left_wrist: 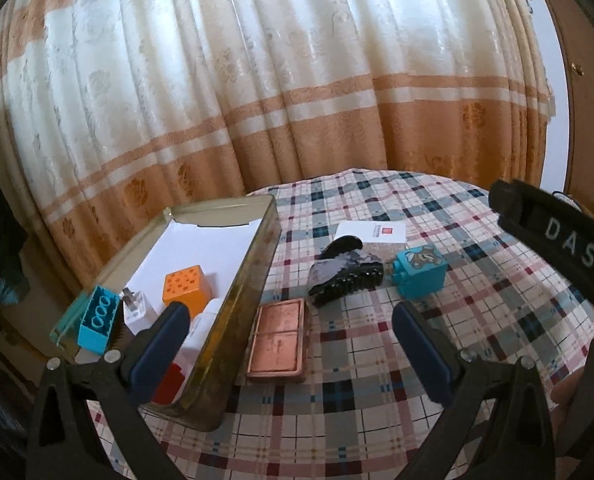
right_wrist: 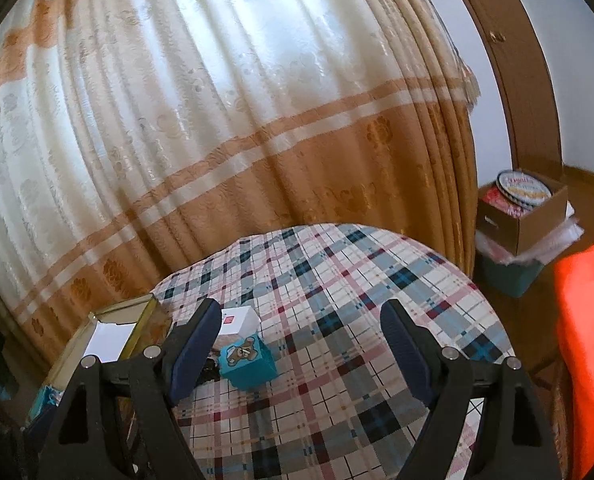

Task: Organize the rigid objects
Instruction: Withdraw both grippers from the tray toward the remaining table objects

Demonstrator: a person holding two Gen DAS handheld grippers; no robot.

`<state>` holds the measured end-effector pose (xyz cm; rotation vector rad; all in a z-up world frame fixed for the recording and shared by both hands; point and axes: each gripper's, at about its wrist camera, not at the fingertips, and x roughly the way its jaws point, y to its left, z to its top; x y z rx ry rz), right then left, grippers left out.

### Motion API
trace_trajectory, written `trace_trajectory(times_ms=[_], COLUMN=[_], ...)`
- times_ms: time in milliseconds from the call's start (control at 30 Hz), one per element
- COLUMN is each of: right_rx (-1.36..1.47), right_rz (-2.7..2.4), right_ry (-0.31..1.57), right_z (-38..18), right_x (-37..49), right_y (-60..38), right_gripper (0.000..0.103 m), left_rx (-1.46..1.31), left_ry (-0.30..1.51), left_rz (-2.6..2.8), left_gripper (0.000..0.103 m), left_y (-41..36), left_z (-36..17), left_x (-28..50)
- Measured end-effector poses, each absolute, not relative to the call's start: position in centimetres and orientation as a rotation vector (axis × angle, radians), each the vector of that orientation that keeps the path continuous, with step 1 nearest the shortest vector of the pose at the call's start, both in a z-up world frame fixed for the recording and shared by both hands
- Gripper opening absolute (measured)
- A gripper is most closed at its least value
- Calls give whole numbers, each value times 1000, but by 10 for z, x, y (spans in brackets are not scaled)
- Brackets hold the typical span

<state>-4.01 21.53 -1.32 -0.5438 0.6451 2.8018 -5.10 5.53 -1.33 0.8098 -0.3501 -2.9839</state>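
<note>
1 legible label: "DAS" on right gripper (left_wrist: 569, 240).

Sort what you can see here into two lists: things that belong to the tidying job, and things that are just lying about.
Part of the job:
- tin box with orange block and blue brick inside
- teal bear block
- black hair claw
- pink tray
- white box
- left hand-held gripper, right hand-held gripper, both open and empty

Just lying about:
- curtain
- cardboard box on the floor
</note>
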Motion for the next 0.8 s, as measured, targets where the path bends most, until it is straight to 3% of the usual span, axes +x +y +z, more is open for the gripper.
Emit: trace_trajectory(times_ms=[200, 800], right_rx=[-567, -590], right_rz=[2758, 2750], right_ry=[752, 766], right_z=[-21, -21], right_x=[-40, -40], right_y=[229, 230], right_gripper=[84, 84], left_rx=[839, 840], left_ry=[-314, -282], left_rz=[-2964, -2968], left_gripper=[102, 102], left_y=[50, 48], left_z=[-15, -15], left_x=[-54, -54])
